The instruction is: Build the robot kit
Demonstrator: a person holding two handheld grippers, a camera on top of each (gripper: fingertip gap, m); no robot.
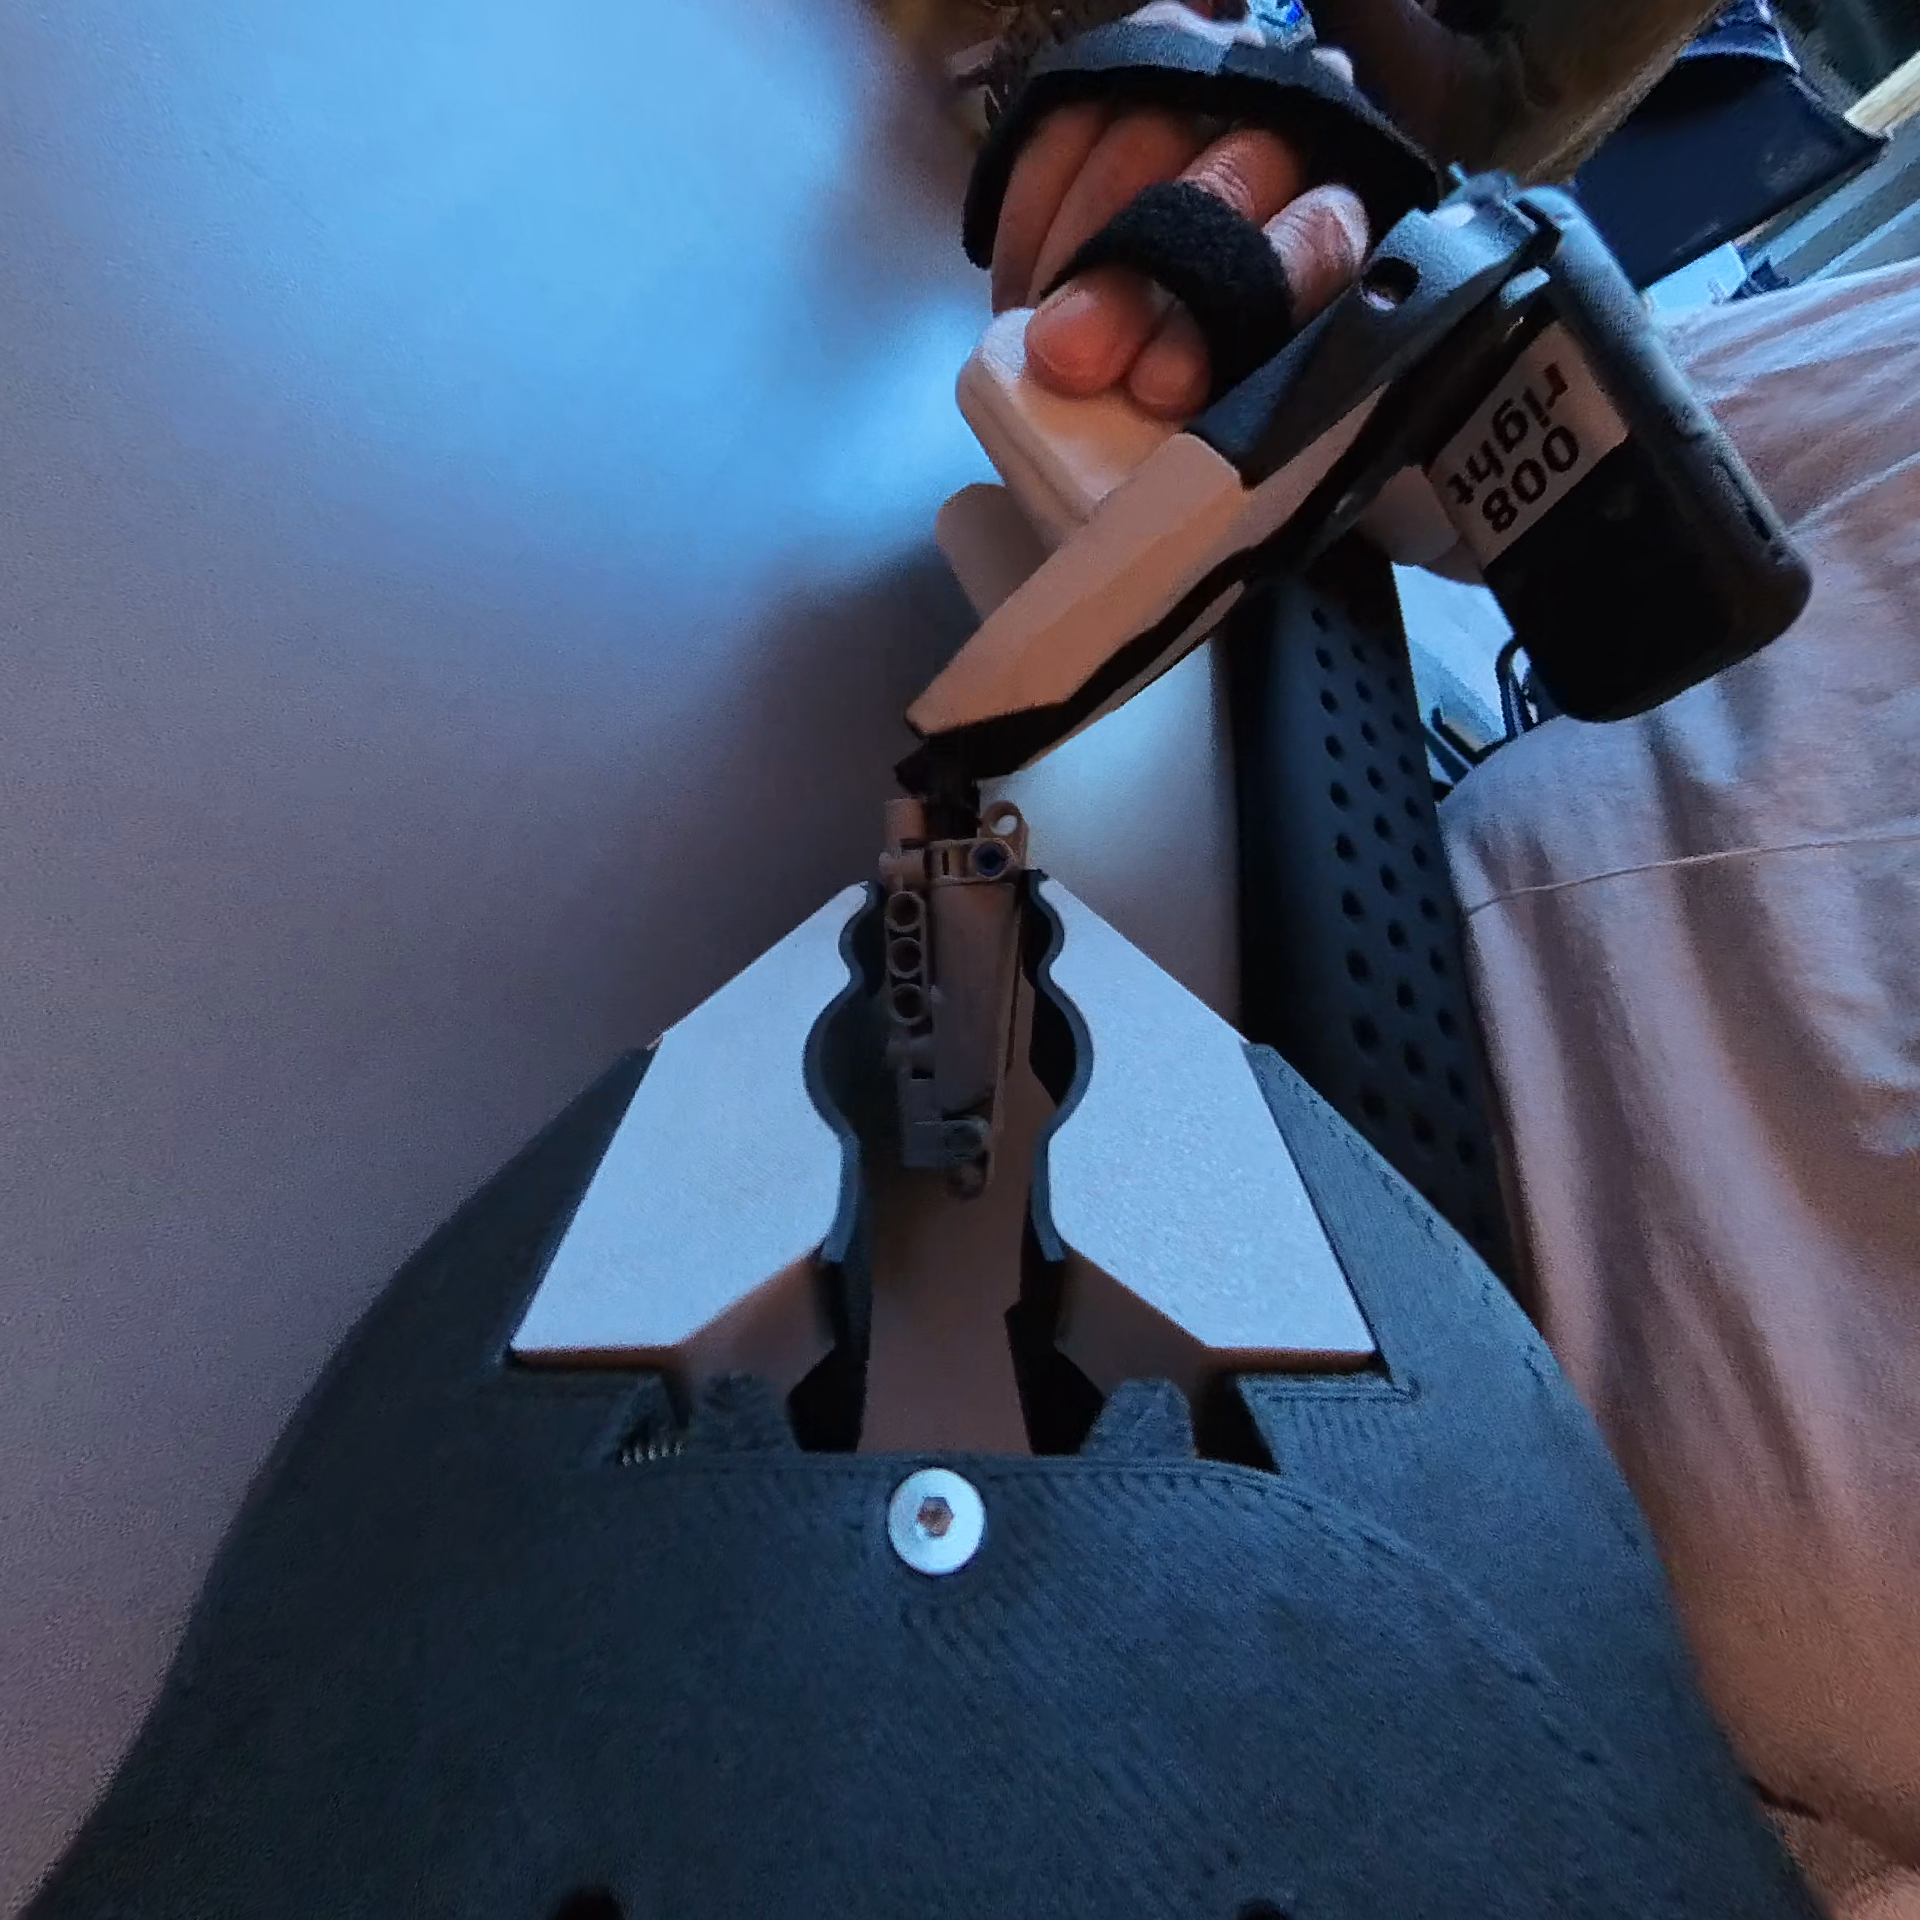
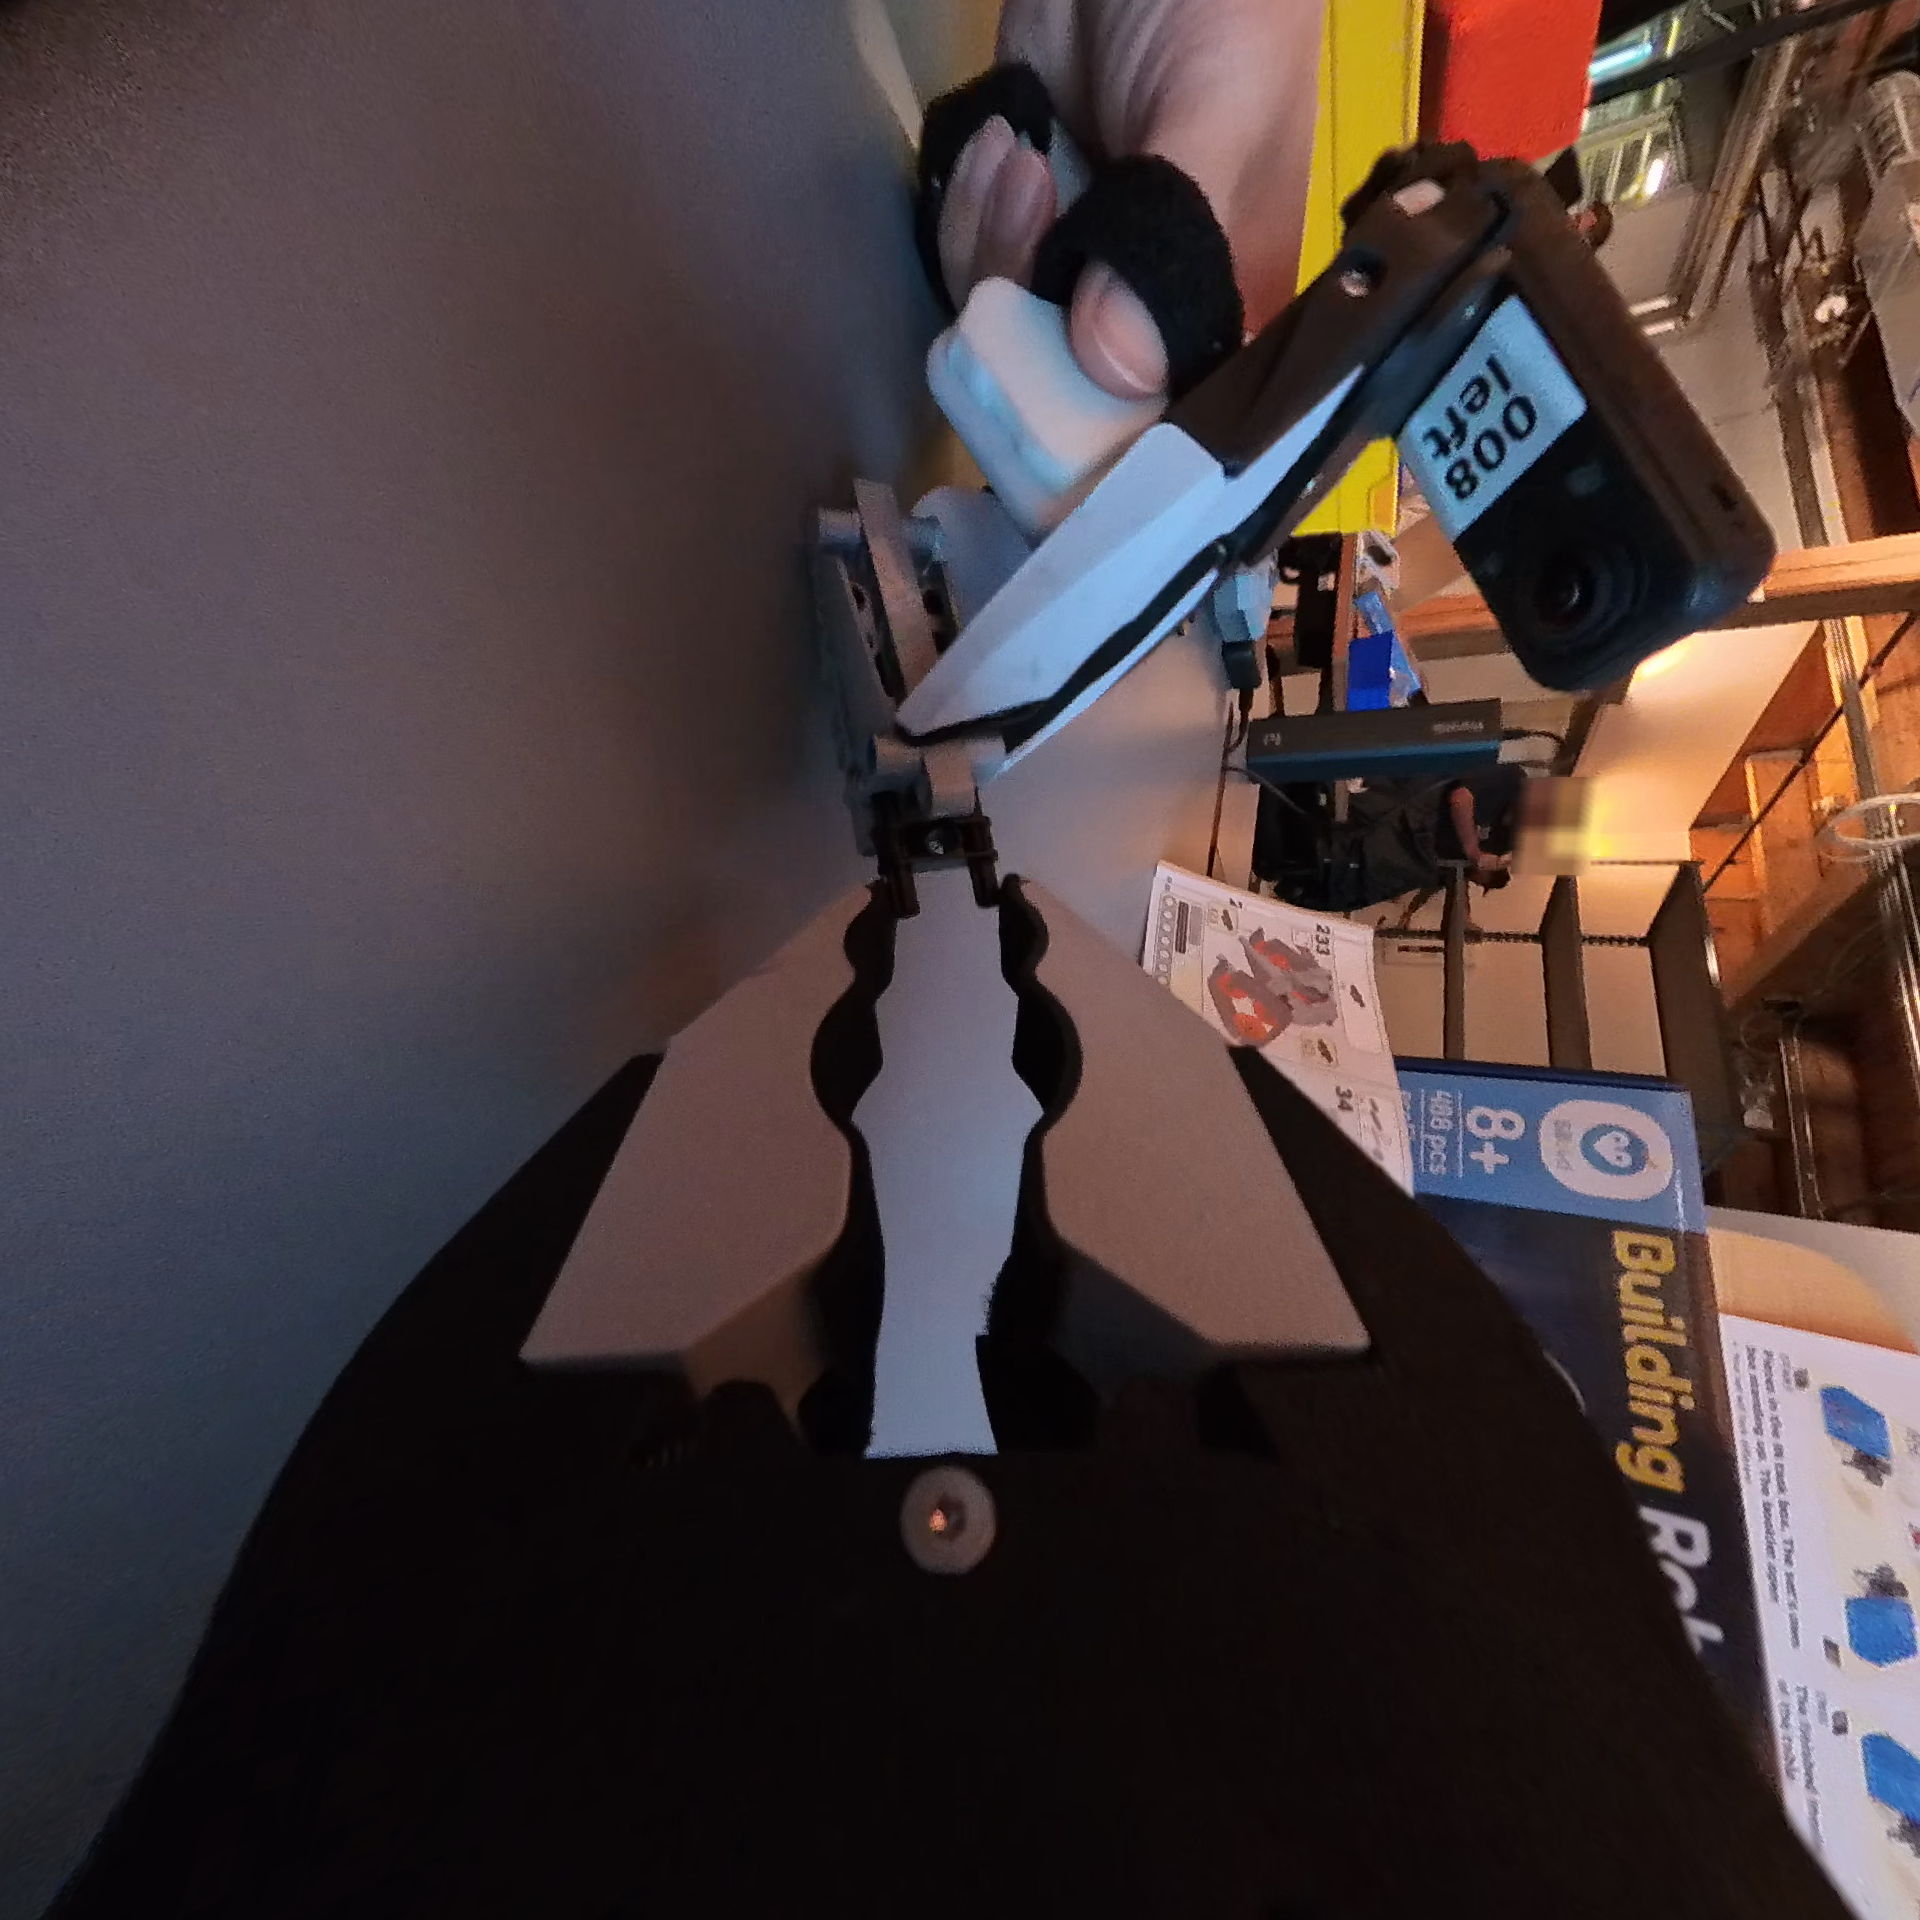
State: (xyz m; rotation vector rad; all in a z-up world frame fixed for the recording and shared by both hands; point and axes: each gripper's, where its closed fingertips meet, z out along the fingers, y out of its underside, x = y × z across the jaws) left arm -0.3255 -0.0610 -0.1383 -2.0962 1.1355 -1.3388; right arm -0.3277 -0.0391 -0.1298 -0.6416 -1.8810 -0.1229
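My left gripper is shut on a grey assembly of holed building beams, which stands up between its fingers. My right gripper comes in from the upper right, and its closed tips pinch a small black piece on top of that assembly. In the right wrist view my right gripper grips a black connector with two pins at its fingertips. The connector meets the end of the grey assembly. The left gripper holds the assembly from the upper right.
A blue toy-set box, an open instruction booklet and a printed sheet lie to the right. A dark perforated panel and a person's pale pink clothing are close behind. Shelving and a seated person are in the background. The tips of both grippers are at nearly the same place.
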